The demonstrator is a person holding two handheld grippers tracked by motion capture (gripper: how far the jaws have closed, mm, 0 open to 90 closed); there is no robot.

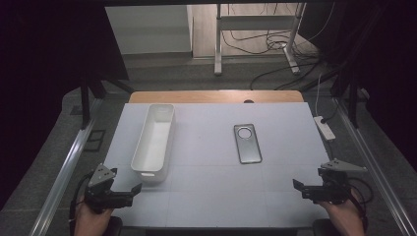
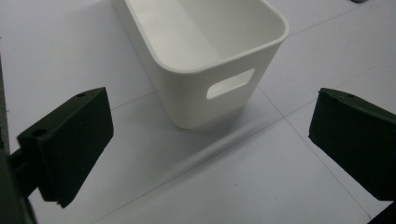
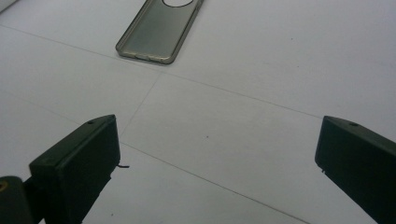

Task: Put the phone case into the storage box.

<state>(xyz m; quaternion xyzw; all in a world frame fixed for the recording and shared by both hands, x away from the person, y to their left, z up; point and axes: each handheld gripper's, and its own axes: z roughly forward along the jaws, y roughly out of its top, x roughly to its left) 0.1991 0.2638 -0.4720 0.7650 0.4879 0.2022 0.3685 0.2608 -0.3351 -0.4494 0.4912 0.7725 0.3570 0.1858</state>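
Tools spread wide, nothing gripped, work not yet begun

Left tool (image 1: 129,192) low at near left corner of tabletop (image 1: 206,196), jaws fully apart, aimed at white bin (image 1: 153,142) just ahead; bin empty, upright, handle slot facing the jaws. Right tool (image 1: 301,189) at near right corner, jaws likewise spread, holding nothing. Clear phone case (image 1: 247,143) flat mid-tabletop, well apart from bin and from both tools, untouched. Likely still to do, all of it: reach, pinch the case, carry across, drop into bin
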